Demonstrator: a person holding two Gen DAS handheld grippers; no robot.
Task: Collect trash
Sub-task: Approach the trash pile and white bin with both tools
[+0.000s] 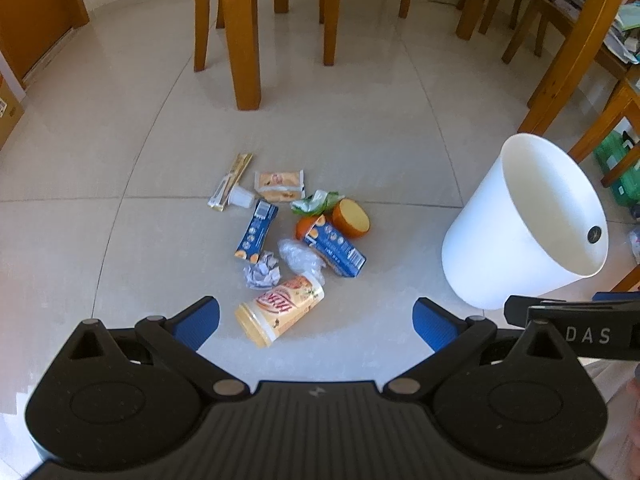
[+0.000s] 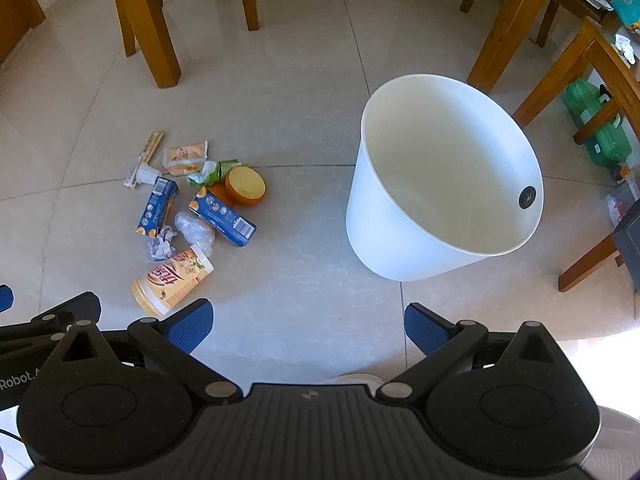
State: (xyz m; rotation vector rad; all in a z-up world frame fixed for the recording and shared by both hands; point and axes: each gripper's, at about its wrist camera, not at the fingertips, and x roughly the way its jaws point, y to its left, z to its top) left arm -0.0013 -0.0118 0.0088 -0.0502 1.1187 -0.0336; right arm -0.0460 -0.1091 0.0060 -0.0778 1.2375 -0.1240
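Note:
Trash lies in a heap on the tiled floor: a yellow drink cup (image 1: 280, 309) (image 2: 172, 280) on its side, a crumpled paper ball (image 1: 262, 274) (image 2: 161, 246), clear plastic wrap (image 1: 302, 260) (image 2: 196, 232), two blue cartons (image 1: 335, 247) (image 1: 257, 230) (image 2: 222, 216) (image 2: 157, 207), an orange lid (image 1: 352, 218) (image 2: 245, 187) and snack wrappers (image 1: 279, 185) (image 2: 185, 158). A white bin (image 1: 520, 224) (image 2: 444, 184) stands to the right, nothing inside it. My left gripper (image 1: 316, 324) hovers open just short of the cup. My right gripper (image 2: 308, 330) is open above bare floor, nearer the bin.
Wooden chair and table legs (image 1: 244, 40) (image 2: 144, 24) stand behind the heap. More wooden furniture (image 2: 588, 64) with clutter and a green container (image 2: 600, 132) crowd the right side. Bare tiles lie between the heap and the bin.

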